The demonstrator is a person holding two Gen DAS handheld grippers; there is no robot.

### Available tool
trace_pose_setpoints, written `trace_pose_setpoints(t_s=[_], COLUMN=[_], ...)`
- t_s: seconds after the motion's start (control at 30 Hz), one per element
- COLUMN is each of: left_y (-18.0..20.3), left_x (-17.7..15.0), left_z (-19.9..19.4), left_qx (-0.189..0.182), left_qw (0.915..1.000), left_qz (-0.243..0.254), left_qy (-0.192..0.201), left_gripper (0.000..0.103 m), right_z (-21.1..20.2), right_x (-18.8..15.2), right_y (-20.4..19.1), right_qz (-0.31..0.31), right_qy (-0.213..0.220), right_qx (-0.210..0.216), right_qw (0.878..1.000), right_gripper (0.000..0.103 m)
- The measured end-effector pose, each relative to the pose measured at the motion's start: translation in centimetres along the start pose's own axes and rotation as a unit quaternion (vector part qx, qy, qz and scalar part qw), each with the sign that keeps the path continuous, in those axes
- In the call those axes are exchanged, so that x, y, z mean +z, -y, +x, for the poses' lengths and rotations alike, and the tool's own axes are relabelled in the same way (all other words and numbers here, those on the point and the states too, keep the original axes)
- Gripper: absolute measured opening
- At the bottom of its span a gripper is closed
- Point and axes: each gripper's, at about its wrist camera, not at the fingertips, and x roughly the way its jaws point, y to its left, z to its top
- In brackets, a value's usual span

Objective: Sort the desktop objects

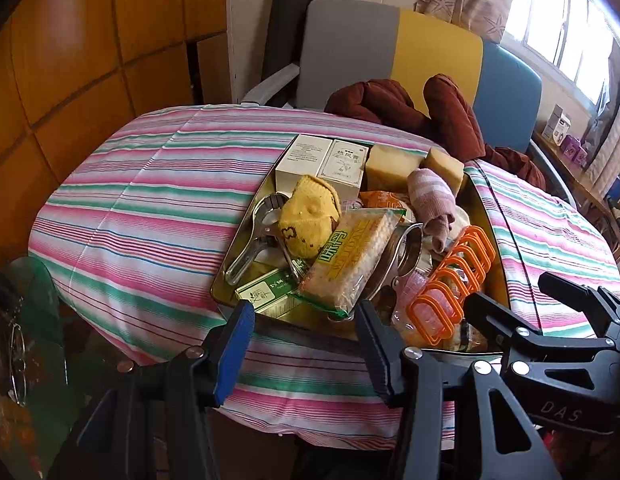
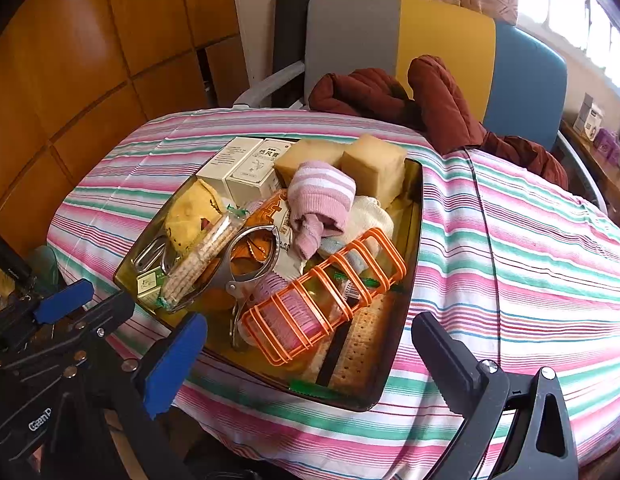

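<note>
A metal tray (image 1: 251,216) (image 2: 414,232) on the striped tablecloth holds a pile. In it are two white boxes (image 1: 322,160), two tan sponges (image 1: 394,166), a yellow knit piece (image 1: 307,216), a pink striped sock (image 2: 322,196), a cracker packet (image 1: 350,256), an orange plastic rack (image 2: 326,292), metal tongs (image 1: 253,240) and a green box (image 1: 265,292). My left gripper (image 1: 305,344) hovers at the tray's near edge, open, nothing between its fingers. Beside it, my right gripper (image 2: 310,364) is open wide and empty, just short of the orange rack.
A grey, yellow and blue chair (image 1: 390,44) stands behind the table with a red-brown jacket (image 2: 438,104) draped over it. A thin dark cable (image 2: 490,240) crosses the cloth right of the tray. Glasses (image 1: 17,364) lie at the far left, below the table.
</note>
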Motion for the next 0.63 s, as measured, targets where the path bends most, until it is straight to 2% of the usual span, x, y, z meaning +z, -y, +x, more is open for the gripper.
trace_pose_setpoints(t_s=[0.3, 0.47, 0.63], left_y=[-0.04, -0.22, -0.38], left_x=[0.18, 0.09, 0.19], left_z=[0.07, 0.12, 0.4], left_qx=[0.008, 0.025, 0.026], left_qw=[0.9999, 0.9995, 0.9996], left_qz=[-0.001, -0.005, -0.009], left_qy=[0.006, 0.017, 0.008], left_gripper=[0.052, 0.052, 0.052], right_z=[0.42, 0.58, 0.63], right_x=[-0.1, -0.2, -0.25], right_y=[0.06, 0.1, 0.21], right_qz=[0.004, 0.005, 0.008], right_qy=[-0.005, -0.008, -0.007], right_qx=[0.004, 0.008, 0.009], right_qw=[1.0, 1.0, 1.0], right_gripper=[0.103, 0.103, 0.103])
